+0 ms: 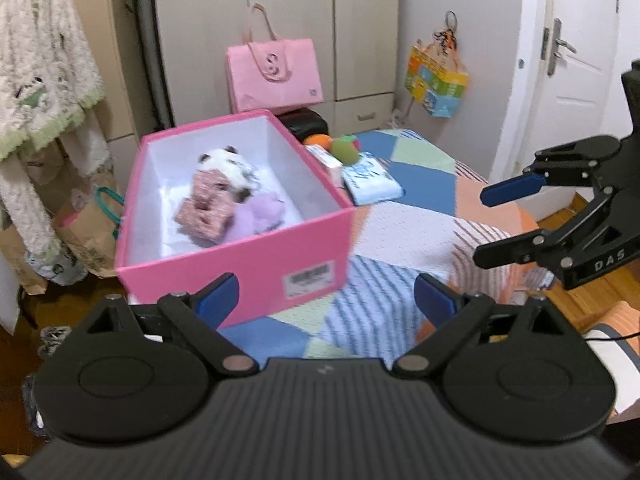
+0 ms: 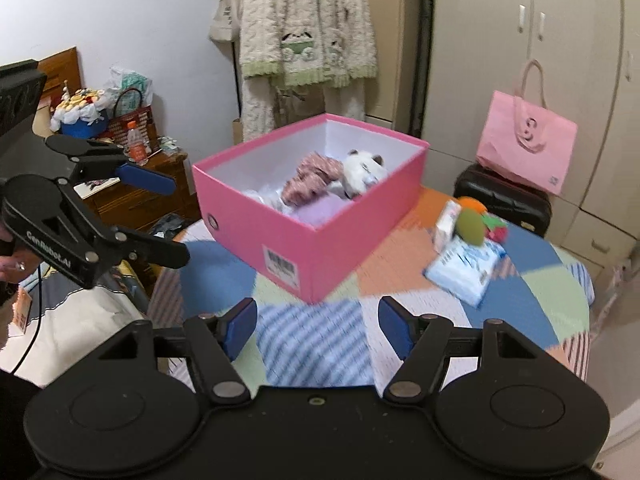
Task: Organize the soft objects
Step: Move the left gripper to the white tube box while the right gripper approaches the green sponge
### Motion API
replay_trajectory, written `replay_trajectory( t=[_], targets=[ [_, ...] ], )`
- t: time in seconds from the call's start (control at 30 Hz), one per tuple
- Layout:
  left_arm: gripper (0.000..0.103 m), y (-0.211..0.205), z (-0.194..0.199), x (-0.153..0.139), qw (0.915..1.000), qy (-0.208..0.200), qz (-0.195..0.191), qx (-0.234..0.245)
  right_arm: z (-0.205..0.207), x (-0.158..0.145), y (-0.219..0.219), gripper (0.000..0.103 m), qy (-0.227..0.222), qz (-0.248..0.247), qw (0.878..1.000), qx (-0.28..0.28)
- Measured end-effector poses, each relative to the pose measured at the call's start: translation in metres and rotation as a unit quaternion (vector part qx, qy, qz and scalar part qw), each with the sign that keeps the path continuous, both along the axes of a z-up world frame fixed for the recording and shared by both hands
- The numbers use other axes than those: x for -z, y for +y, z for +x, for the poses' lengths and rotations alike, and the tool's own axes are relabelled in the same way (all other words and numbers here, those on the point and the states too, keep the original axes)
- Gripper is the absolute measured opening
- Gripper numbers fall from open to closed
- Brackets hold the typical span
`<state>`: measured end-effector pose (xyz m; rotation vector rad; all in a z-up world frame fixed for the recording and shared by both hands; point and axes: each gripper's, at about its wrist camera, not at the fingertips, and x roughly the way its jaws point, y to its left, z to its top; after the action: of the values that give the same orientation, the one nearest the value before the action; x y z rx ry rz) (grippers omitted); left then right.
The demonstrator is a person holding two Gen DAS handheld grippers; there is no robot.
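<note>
A pink box [image 1: 280,256] [image 2: 340,240] stands open on the patchwork table [image 1: 404,224] [image 2: 532,300]. Inside lie a white panda plush [image 1: 226,166] [image 2: 362,170], a pink patterned cloth [image 1: 206,210] [image 2: 312,180] and a purple soft item [image 1: 262,212] [image 2: 316,210]. A green and orange soft toy [image 1: 342,148] [image 2: 472,222] lies on the table beside the box, next to a white and blue packet [image 1: 370,180] [image 2: 466,270]. My left gripper [image 1: 326,300] [image 2: 172,220] is open and empty in front of the box. My right gripper [image 2: 318,326] [image 1: 480,224] is open and empty, to the right of the left one.
A pink paper bag [image 1: 274,74] [image 2: 526,148] sits on a black case [image 2: 504,198] behind the table. A fluffy robe [image 1: 44,80] [image 2: 308,40] hangs at the wall. A wooden nightstand [image 2: 140,196] with clutter stands at the left. Cupboards [image 1: 280,20] and a door [image 1: 576,60] lie behind.
</note>
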<state>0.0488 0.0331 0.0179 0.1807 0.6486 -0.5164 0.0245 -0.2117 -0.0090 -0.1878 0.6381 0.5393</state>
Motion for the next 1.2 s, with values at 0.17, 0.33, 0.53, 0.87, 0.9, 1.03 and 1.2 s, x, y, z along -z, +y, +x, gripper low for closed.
replay_trajectory(
  t=[0.17, 0.33, 0.53, 0.87, 0.9, 1.03, 1.2],
  targets=[
    [0.095, -0.032, 0.0, 0.011, 0.9998, -0.006, -0.009, 0.017, 0.001, 0.025, -0.024, 0.073, -0.003, 0.01, 1.0, 0.013],
    [0.095, -0.066, 0.006, 0.016, 0.9989, -0.028, -0.026, 0.027, 0.007, 0.042, -0.037, 0.076, -0.024, 0.007, 0.999, 0.029],
    [0.095, -0.102, 0.03, 0.023, 0.9968, -0.006, -0.065, 0.045, 0.025, 0.059, -0.058, 0.078, -0.041, 0.013, 0.998, 0.05],
    [0.092, -0.145, 0.082, 0.038, 0.9949, -0.051, -0.084, -0.022, 0.086, 0.06, -0.13, 0.078, -0.048, 0.058, 0.989, 0.13],
    [0.092, -0.149, 0.088, 0.039, 0.9945, -0.054, -0.085, -0.028, 0.093, 0.06, -0.137, 0.078, -0.05, 0.06, 0.988, 0.137],
    [0.092, -0.168, 0.109, 0.045, 0.9917, -0.086, -0.067, -0.069, 0.127, 0.057, -0.154, 0.078, -0.05, 0.066, 0.985, 0.152],
    [0.083, -0.185, 0.143, 0.059, 0.9907, -0.076, -0.044, -0.103, 0.173, 0.046, -0.163, 0.078, -0.031, 0.096, 0.985, 0.14]
  ],
)
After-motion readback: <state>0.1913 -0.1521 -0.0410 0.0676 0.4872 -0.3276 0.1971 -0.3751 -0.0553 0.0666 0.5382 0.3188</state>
